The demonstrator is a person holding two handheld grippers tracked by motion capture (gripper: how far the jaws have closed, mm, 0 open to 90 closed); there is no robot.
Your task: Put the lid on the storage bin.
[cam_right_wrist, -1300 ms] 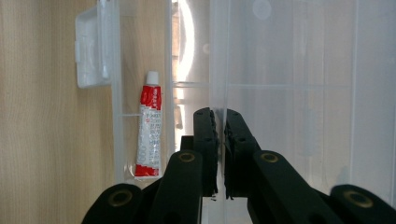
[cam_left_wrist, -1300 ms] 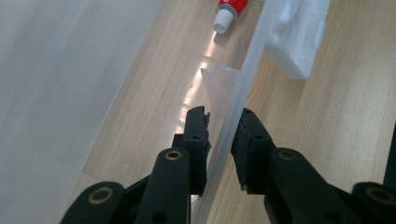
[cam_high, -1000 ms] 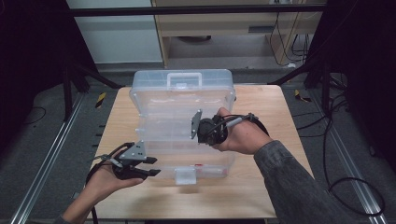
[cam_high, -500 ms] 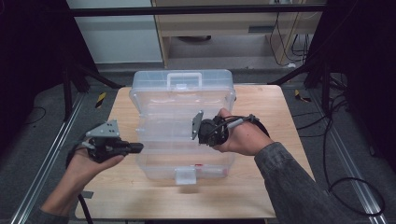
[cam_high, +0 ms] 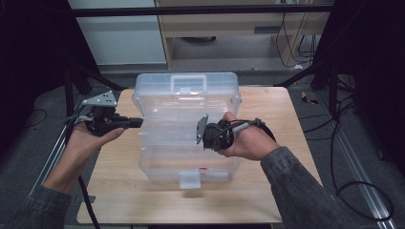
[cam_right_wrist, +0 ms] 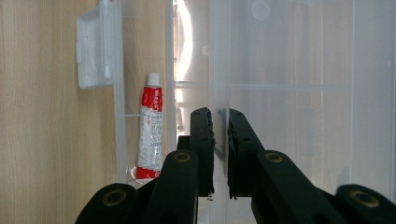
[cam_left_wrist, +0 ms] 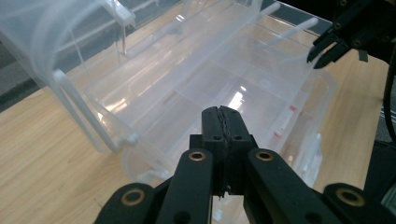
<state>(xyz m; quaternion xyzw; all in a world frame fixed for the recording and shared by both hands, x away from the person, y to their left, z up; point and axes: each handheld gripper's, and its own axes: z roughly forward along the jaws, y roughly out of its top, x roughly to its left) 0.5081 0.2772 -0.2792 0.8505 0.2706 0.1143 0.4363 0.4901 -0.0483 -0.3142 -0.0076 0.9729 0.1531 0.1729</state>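
A clear plastic toolbox (cam_high: 188,160) stands open on the wooden table (cam_high: 267,195), its lid (cam_high: 187,90) tipped back. My right gripper (cam_high: 209,138) reaches into the box from the right. In the right gripper view it (cam_right_wrist: 219,114) is shut on the thin clear wall of the inner tray (cam_right_wrist: 217,70). A red and white tube (cam_right_wrist: 149,133) lies in the box's narrow front compartment. My left gripper (cam_high: 137,122) hovers at the box's left side and points at it. Its jaws (cam_left_wrist: 223,114) are shut with nothing between them.
The box's white front latch (cam_high: 189,180) hangs over the table near the front edge. The divided clear compartments (cam_left_wrist: 224,79) show below the left gripper, with the right gripper (cam_left_wrist: 327,51) beyond them. Dark floor, metal rails and cables surround the table.
My left gripper has risen from the table at the box's front left corner, moved back along its left side, and its jaws have shut. The right hand has stayed in place.
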